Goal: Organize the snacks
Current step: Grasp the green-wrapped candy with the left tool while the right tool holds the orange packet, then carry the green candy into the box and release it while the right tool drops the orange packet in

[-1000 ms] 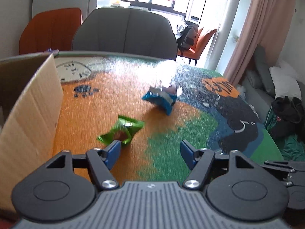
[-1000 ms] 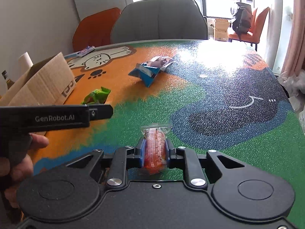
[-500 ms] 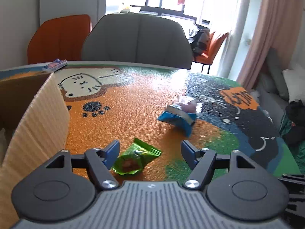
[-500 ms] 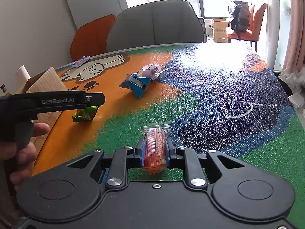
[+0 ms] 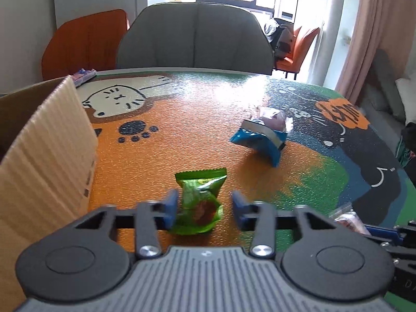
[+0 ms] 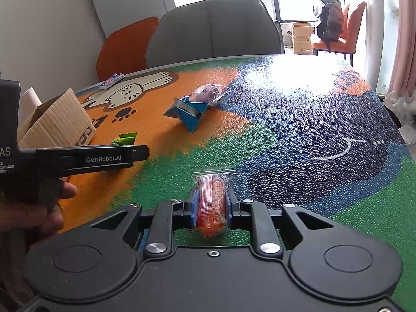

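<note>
Jaws of left gripper (image 5: pixel 204 206) closing around green snack packet (image 5: pixel 199 202); right gripper (image 6: pixel 210 206) clamping orange snack bag (image 6: pixel 211 202).

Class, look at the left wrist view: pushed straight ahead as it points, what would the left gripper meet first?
The green snack packet, already between the closing jaws of the left gripper.

"GenRobot.AI" stands in white on the black side of the left gripper (image 6: pixel 141 153).

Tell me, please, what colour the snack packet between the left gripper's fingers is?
Bright green, clearest in the left wrist view.
</note>
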The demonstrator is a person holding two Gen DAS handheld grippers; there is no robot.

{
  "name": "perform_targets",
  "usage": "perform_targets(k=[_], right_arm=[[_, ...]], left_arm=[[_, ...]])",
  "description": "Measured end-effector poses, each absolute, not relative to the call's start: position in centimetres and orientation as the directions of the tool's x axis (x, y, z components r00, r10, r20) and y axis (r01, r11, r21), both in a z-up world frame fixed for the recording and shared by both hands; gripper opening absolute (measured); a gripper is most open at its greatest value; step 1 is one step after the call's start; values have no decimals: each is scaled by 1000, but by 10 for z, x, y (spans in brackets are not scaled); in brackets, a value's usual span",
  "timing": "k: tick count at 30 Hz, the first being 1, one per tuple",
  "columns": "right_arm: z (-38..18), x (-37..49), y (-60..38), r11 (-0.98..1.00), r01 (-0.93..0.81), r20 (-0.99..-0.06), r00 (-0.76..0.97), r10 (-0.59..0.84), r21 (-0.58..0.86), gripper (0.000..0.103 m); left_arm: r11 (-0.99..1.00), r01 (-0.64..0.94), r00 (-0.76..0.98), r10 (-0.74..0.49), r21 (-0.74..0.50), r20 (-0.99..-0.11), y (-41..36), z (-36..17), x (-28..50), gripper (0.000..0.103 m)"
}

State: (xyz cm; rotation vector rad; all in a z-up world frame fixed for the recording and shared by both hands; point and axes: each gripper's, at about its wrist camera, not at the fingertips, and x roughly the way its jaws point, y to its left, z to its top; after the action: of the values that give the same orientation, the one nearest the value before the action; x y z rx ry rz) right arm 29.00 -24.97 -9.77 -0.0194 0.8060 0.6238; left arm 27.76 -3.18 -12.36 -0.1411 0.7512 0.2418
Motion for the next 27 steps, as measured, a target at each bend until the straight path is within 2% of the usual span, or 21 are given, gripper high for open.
perform_targets(k=[14, 27], right_arm=[[-72, 267, -240, 820, -539, -652, 554, 518, 193, 19], [-38, 243, -221, 794, -583, -600, 576, 555, 173, 19]], left_arm=[[972, -209, 749, 90, -106, -657, -40, -91, 238, 27], [972, -198, 794, 82, -129, -602, -35, -54, 201, 26]])
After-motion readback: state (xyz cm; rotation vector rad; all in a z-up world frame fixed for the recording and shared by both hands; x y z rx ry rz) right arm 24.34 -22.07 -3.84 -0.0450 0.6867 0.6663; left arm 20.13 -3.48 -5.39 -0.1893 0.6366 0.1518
